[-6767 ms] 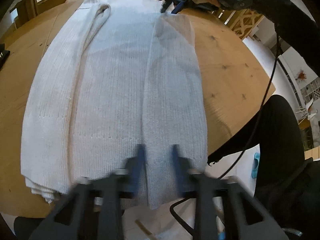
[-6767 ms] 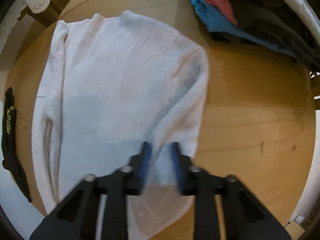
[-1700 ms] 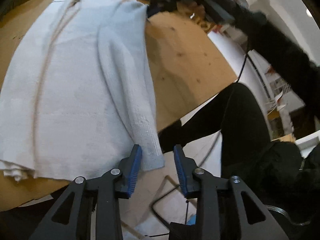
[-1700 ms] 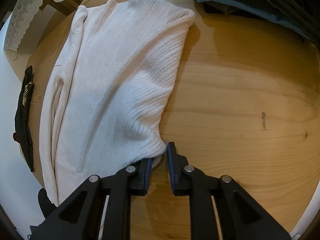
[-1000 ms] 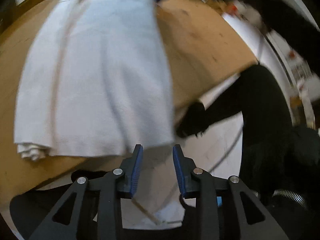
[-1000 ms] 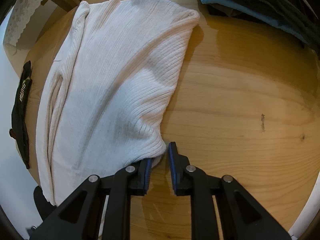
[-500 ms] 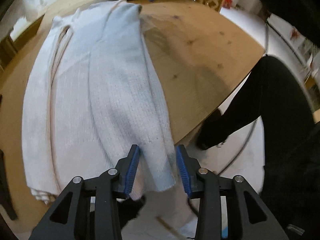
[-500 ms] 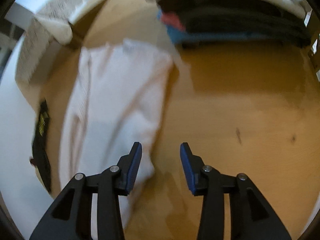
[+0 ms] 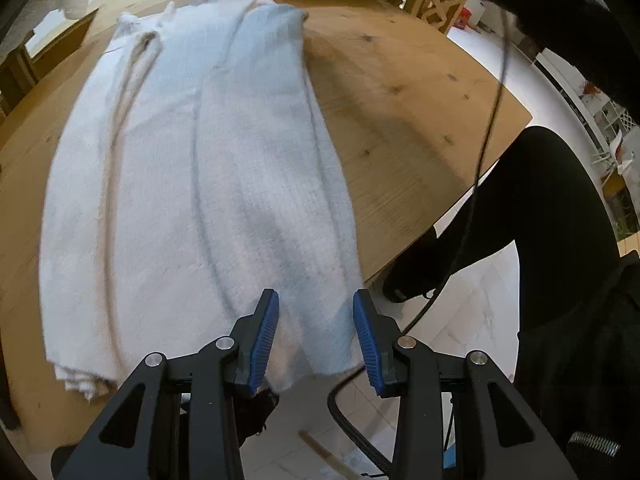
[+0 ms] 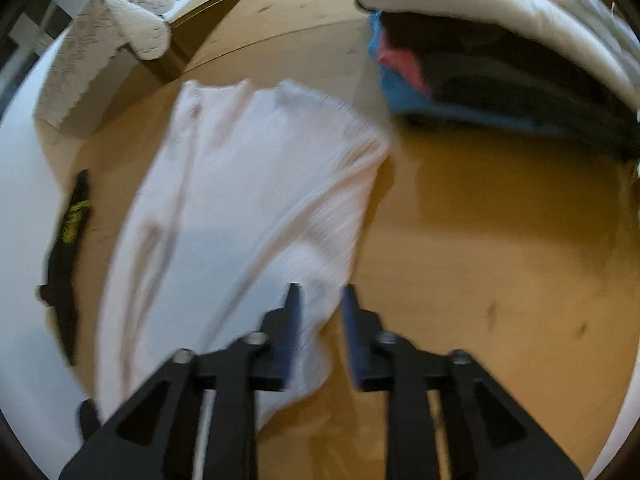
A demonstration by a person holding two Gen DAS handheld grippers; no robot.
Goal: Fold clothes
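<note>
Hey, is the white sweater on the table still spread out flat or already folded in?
Partly folded. The white sweater lies lengthwise on the table as a narrow strip, its side panel lapped over the middle; it is not yet folded end to end.

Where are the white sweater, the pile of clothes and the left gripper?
white sweater (image 9: 192,184), left wrist view, middle of the body.
pile of clothes (image 10: 460,92), right wrist view, dark middle layers.
left gripper (image 9: 316,340), left wrist view, between fingertips.
</note>
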